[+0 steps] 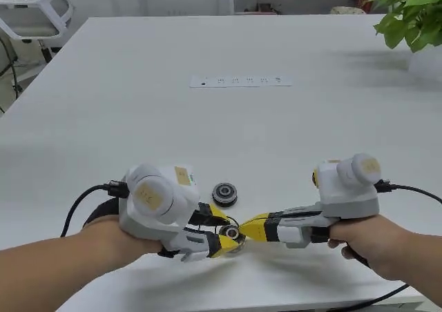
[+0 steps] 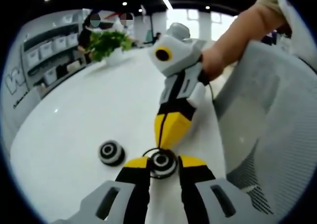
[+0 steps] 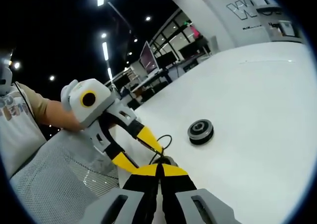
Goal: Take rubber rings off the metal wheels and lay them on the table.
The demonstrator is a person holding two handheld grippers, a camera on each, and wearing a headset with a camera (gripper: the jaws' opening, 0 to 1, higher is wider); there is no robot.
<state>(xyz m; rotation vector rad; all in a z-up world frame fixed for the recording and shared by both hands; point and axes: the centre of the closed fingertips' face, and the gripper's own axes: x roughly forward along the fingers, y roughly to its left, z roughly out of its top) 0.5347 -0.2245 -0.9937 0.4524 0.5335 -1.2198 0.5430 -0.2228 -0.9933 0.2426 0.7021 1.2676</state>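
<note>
The left gripper sits low over the near edge of the white table, its 2 yellow-tipped jaws clamped on a small metal wheel, 1 jaw on each side. The wheel is held just above the table, or on it; I cannot tell which. The right gripper comes in from the other side, tip to tip with the left one. Its jaws are pressed together, and in the left gripper view they pinch a thin black ring, which loops from those tips down around the wheel. In the right gripper view the same ring stands up as a slim loop just beyond the closed jaws, with the wheel partly hidden behind them. A 2nd wheel lies flat on the table just beyond the grippers, apart from both, with dark bands around its rim. Farther back, near the middle of the table, a white socket strip lies flush with the surface. A green plant stands at the far right corner, and a white chair stands off the far left corner. A hand grips each gripper, with a black cable trailing from each.
</note>
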